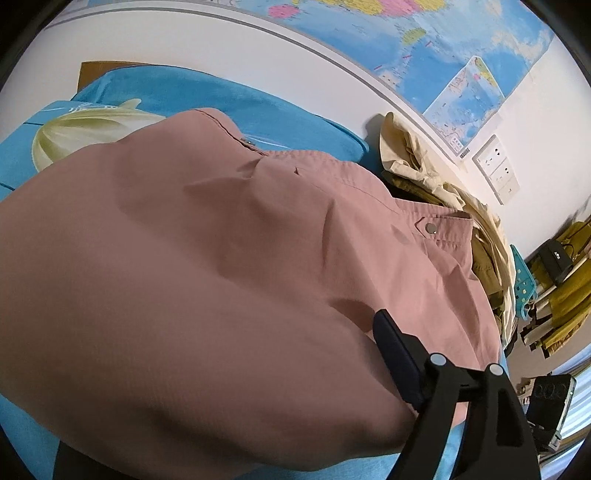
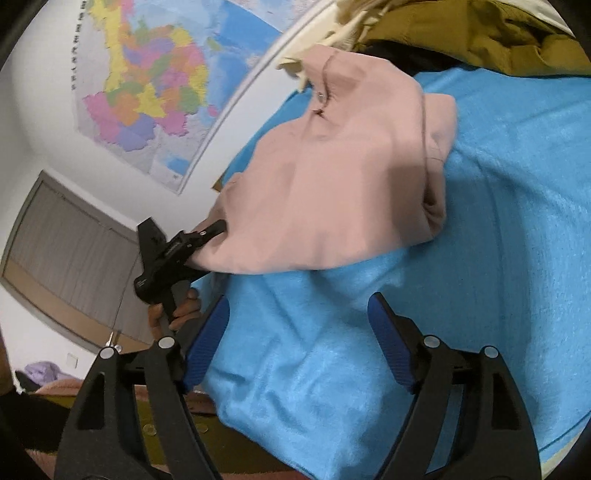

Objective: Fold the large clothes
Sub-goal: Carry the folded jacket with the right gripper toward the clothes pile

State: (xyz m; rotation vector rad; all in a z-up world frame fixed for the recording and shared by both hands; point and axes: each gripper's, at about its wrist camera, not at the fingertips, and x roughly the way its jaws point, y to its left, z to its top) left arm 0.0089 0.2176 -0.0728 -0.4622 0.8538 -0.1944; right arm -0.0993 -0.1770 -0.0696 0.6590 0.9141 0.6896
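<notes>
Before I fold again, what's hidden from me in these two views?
- Left wrist view: the pink garment covers one finger of the left gripper, so its grip is unclear.
- Both views: the garment's underside and sleeves are hidden by its own folds.
- Right wrist view: the heap of clothes is cut off at the top edge.

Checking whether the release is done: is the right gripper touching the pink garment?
Apart. The right wrist view shows the right gripper open over bare blue blanket, with the pink garment lying beyond its fingertips.
</notes>
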